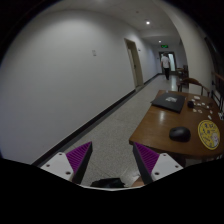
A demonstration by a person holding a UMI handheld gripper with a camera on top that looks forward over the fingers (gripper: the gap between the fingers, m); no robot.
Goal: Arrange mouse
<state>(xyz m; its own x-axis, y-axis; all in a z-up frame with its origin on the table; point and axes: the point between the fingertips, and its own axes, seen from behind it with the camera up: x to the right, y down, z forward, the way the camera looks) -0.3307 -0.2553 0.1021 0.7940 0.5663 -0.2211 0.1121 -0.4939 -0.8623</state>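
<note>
The hand-held gripper is seen with its two fingers spread wide apart, nothing held between them. Two purple pads are counted, one on the left finger and one on the right finger. Between the fingers, low down, a dark rounded shape is glimpsed that cannot be identified.

One mouse, black and rounded, is found resting on the brown wooden surface, ahead of the fingers and off to the right, well apart from both pads. Just beside the mouse, further to the right, one round yellow disc with dark markings is laid flat on the same surface. Further back on the surface, one dark flat object, possibly a closed laptop or a folder, is seen, and beyond it some small dark items that are too small to be told apart.

To the left of the surface, a speckled grey floor is shown running down a long corridor, bounded by one white wall with a dark skirting strip. One door is set in that wall. At the far end of the corridor, one person in a light top is seen standing.
</note>
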